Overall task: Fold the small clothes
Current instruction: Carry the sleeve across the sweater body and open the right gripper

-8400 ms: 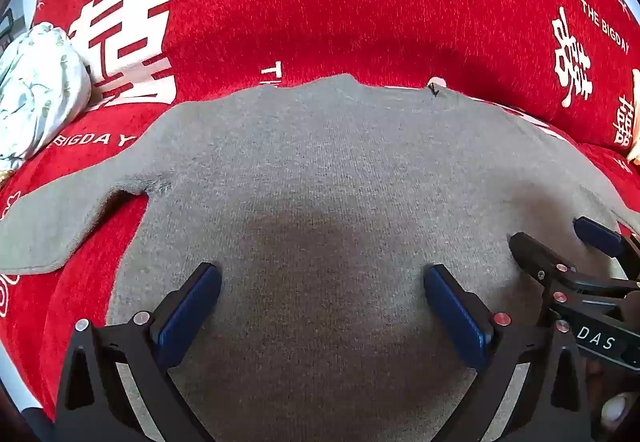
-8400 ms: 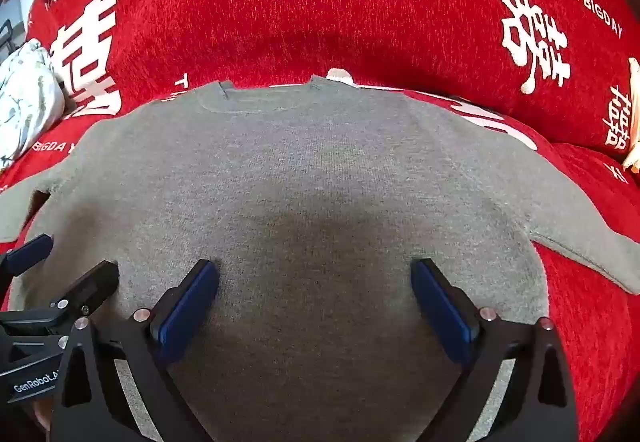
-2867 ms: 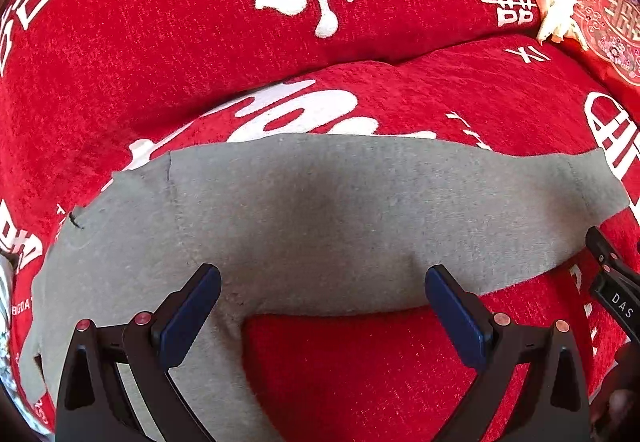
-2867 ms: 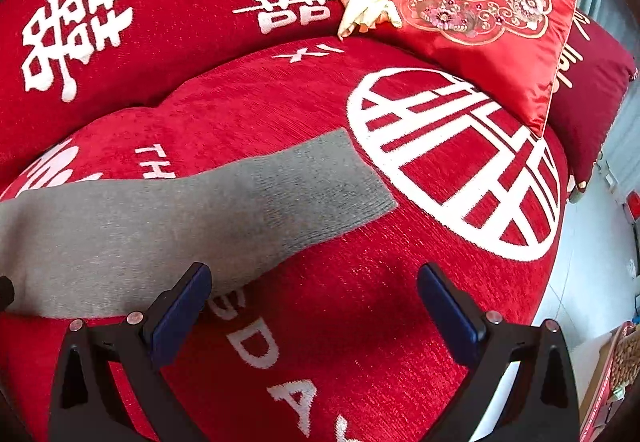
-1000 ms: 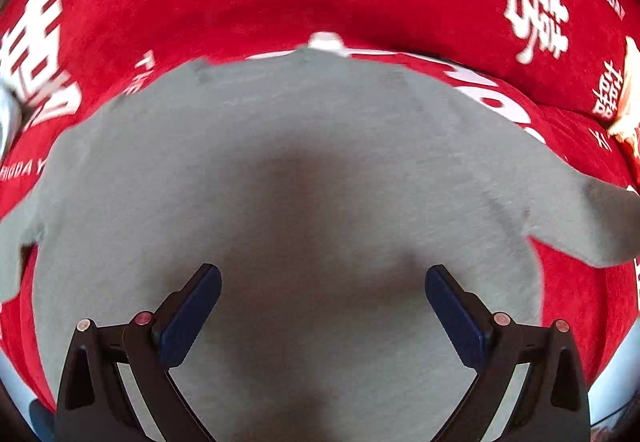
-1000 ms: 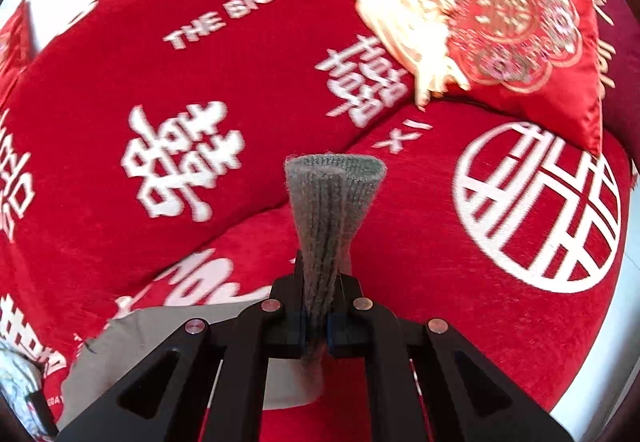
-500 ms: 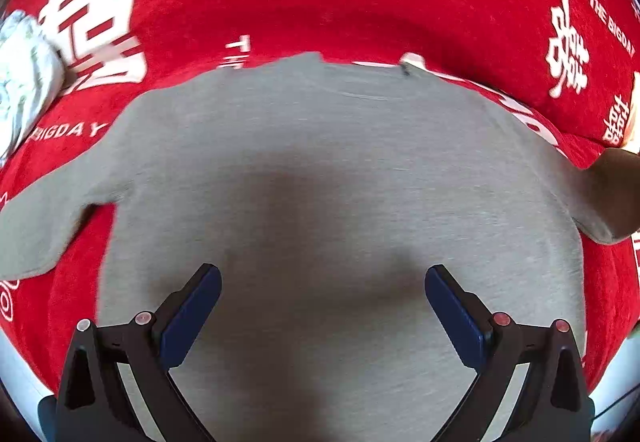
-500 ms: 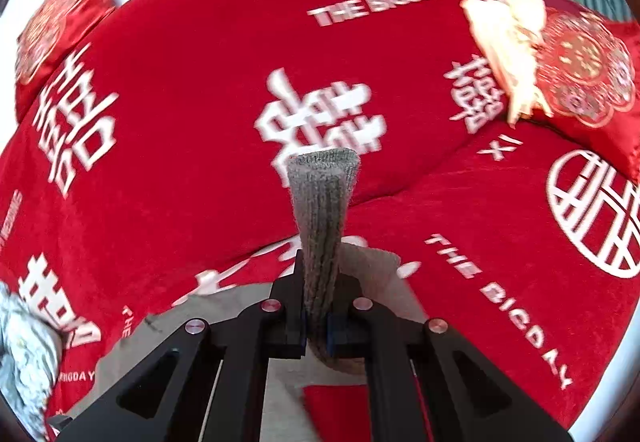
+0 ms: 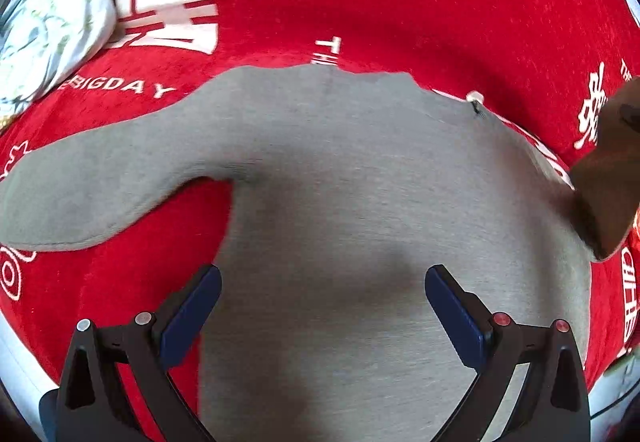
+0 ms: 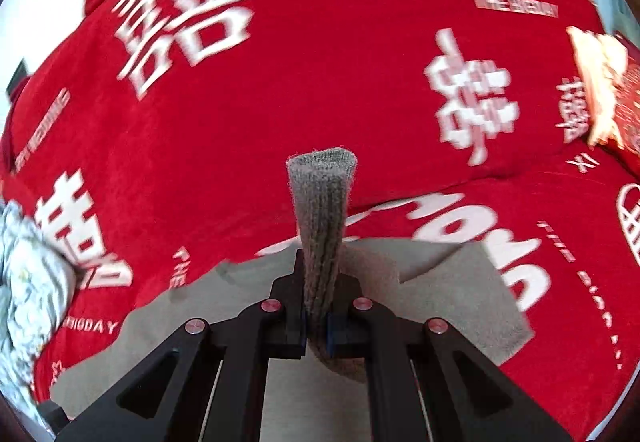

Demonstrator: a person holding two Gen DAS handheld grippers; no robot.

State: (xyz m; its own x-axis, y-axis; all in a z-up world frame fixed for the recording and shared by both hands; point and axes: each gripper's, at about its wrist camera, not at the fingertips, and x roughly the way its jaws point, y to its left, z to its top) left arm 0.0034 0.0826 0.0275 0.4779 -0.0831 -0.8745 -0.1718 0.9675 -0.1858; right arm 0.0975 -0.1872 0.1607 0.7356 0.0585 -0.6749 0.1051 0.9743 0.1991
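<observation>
Red bedcover (image 9: pixel 400 1), plush, printed with large white characters and the words "THE BIGDAY"; it fills both views and carries everything below.

Grey sweater (image 9: pixel 360 201), knit, lying flat on the bedcover with its neckline away from the camera. In the left wrist view its body spreads directly under and ahead of the left gripper (image 9: pixel 322 306); one sleeve (image 9: pixel 80 193) stretches out flat to the picture's left, cuff end on the red cloth. At the right edge of that view the other sleeve rises off the bed as a dark blurred fold.

Pale patterned bundle of cloth (image 9: pixel 48 29), resting on the bedcover at the upper left, well apart from the sweater.

Embroidered red cushion with a cream cloth (image 10: pixel 600 81), at the right edge of the right wrist view, blurred.

Left gripper: jaws spread wide, blue pads apart, nothing between them, hanging above the sweater's lower body.

Right gripper (image 10: pixel 316 326): jaws clamped tight on the sweater's cuff (image 10: pixel 322 209), which stands upright out of the pads above the sweater's shoulder area.
</observation>
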